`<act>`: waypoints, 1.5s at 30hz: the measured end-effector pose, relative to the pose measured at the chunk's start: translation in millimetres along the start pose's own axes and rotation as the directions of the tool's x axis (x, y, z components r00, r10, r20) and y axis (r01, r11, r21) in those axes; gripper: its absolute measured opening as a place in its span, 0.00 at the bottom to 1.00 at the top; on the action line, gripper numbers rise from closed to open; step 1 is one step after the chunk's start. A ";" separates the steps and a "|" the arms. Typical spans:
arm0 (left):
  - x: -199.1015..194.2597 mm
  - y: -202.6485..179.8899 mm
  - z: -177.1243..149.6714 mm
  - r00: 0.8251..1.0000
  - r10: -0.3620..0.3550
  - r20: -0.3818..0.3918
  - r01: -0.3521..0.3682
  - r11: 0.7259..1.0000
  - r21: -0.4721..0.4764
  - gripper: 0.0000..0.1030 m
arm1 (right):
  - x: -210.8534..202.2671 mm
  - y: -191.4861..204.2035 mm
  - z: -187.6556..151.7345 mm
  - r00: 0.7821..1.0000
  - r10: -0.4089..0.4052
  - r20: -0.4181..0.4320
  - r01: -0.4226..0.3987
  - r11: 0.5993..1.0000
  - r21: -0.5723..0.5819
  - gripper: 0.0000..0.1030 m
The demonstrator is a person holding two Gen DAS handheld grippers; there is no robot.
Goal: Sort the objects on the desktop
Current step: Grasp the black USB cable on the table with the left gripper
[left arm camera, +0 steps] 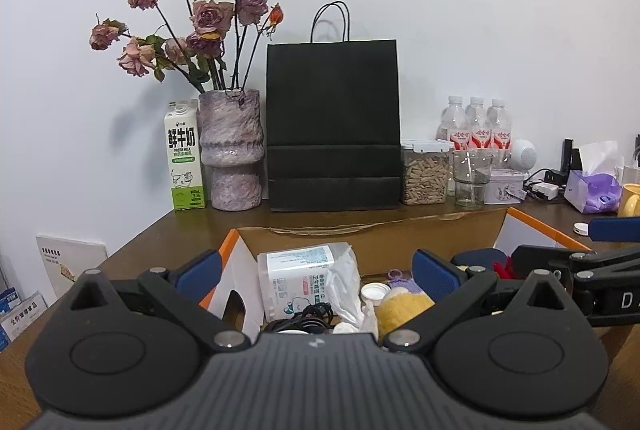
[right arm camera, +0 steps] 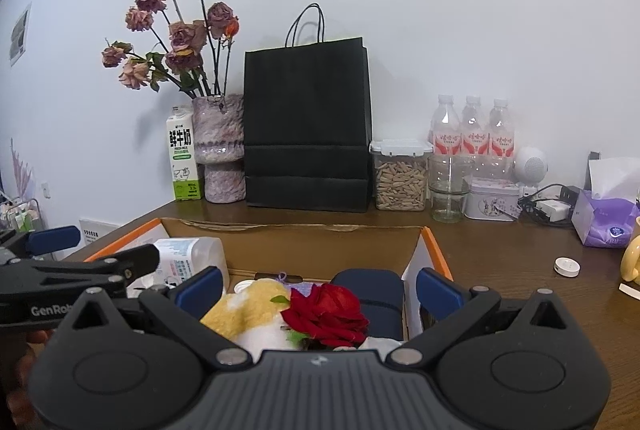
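An open cardboard box (left arm camera: pixel 360 234) with orange-edged flaps sits on the brown desk; it also shows in the right wrist view (right arm camera: pixel 304 242). It holds a white wipes pack (left arm camera: pixel 294 276), black cable (left arm camera: pixel 308 316), yellow plush (right arm camera: pixel 250 306), red rose (right arm camera: pixel 326 314) and navy case (right arm camera: pixel 374 296). My left gripper (left arm camera: pixel 316 276) is open and empty over the box's left half. My right gripper (right arm camera: pixel 318 290) is open and empty over the rose and plush. The right gripper's fingers (left arm camera: pixel 616 230) show at the right of the left wrist view.
Along the wall stand a milk carton (left arm camera: pixel 185 156), vase of dried roses (left arm camera: pixel 232 150), black paper bag (left arm camera: pixel 334 126), snack jar (left arm camera: pixel 425 172), glass (left arm camera: pixel 472 178), tin (right arm camera: pixel 494 204) and water bottles (right arm camera: pixel 472 128). A tissue box (right arm camera: pixel 606 218), white round cap (right arm camera: pixel 567 267) and yellow mug (right arm camera: pixel 632 258) lie right.
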State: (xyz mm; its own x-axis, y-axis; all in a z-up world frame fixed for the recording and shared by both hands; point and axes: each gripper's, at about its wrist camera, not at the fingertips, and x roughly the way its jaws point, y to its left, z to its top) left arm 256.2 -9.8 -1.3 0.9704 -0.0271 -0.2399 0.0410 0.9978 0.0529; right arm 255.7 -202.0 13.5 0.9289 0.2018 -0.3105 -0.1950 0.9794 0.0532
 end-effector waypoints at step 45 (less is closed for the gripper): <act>-77.3 -17.5 -65.2 0.902 -0.180 -0.393 0.203 0.979 0.017 0.50 | -81.6 2.7 -83.4 0.951 -0.027 -0.309 0.029 1.000 0.002 1.00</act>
State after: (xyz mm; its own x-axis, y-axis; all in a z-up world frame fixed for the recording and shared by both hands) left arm 165.0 -21.2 -46.8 0.7743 -0.1804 -0.6065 0.2412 0.9703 0.0194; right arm 153.1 -216.8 -40.2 0.7912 0.1617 -0.5898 -0.1672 0.9849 0.0457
